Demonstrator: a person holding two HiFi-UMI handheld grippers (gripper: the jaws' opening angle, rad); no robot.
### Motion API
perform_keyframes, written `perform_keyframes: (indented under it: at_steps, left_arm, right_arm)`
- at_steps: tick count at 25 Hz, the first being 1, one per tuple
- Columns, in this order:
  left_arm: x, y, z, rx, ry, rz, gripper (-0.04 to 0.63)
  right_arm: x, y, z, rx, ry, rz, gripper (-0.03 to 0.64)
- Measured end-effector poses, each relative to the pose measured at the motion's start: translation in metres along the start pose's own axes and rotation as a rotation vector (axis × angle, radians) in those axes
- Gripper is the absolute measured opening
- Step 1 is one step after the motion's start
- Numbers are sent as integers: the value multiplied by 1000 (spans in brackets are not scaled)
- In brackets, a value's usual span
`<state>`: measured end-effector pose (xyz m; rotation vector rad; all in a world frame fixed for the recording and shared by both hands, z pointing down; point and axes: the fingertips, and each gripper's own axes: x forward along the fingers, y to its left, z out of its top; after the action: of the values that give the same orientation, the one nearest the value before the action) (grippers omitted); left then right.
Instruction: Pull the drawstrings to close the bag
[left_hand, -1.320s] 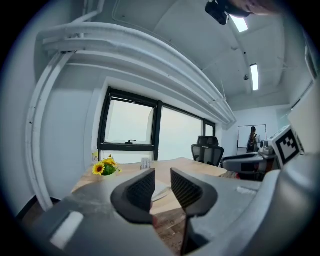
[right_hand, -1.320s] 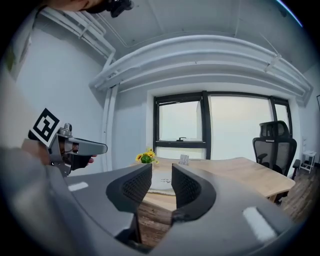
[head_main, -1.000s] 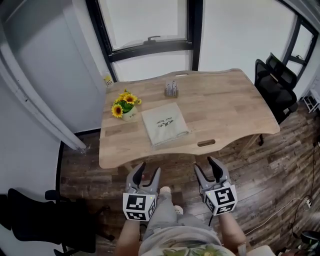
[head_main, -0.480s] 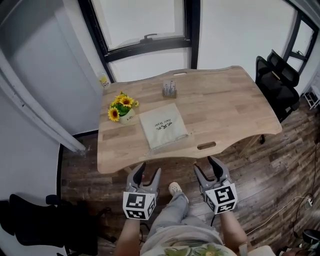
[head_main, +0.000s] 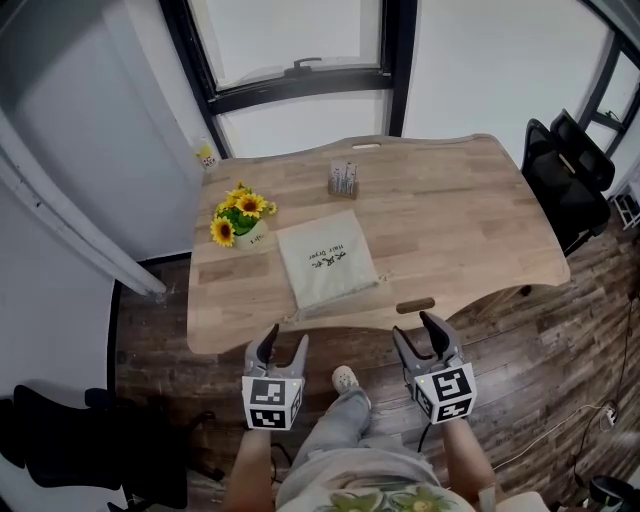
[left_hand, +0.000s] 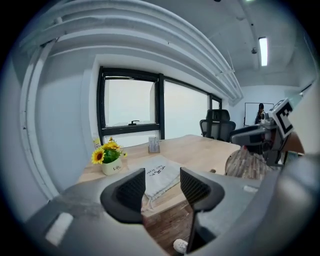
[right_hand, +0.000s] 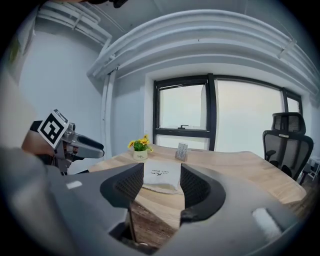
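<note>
A flat pale cloth bag (head_main: 327, 262) with dark print lies on the wooden table (head_main: 460, 210), its drawstring end toward the near edge. Both grippers hang in front of the table, short of its front edge and over the floor. The left gripper (head_main: 283, 345) is open and holds nothing; along its jaws (left_hand: 162, 182) I see the bag (left_hand: 159, 175) ahead. The right gripper (head_main: 420, 335) is open too, its jaws having just widened a little with nothing between them. Its own view (right_hand: 156, 182) frames the bag (right_hand: 162, 176) between the jaws, still far off.
A white pot of sunflowers (head_main: 240, 220) stands just left of the bag. A small holder (head_main: 343, 180) sits behind the bag. Black office chairs (head_main: 575, 170) stand at the table's right end. The person's shoe (head_main: 345, 378) is on the wooden floor between the grippers.
Both grippers have advanced toward the table's front edge and sunk a little. The table and bag now sit closer in the head view.
</note>
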<state>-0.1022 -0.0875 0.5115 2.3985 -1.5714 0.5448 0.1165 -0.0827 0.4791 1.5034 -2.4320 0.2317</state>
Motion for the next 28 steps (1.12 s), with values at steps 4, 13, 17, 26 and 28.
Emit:
perform_keyframes:
  at_steps: [4, 13, 17, 26, 28]
  left_arm:
    - [19, 12, -5, 11, 37, 17, 212]
    - [62, 36, -33, 79, 150, 46, 213]
    - [79, 43, -52, 92, 209, 48, 212]
    - [106, 59, -85, 138, 313, 36, 212]
    - [110, 60, -91, 149, 333, 26, 212]
  right_arm:
    - [22, -16, -6, -10, 35, 1, 218]
    - [74, -40, -30, -33, 123, 16, 218]
    - [93, -50, -44, -33, 169, 21, 218]
    - [136, -70, -70, -112, 275, 68, 213]
    - [149, -78, -73, -151, 298, 83, 197]
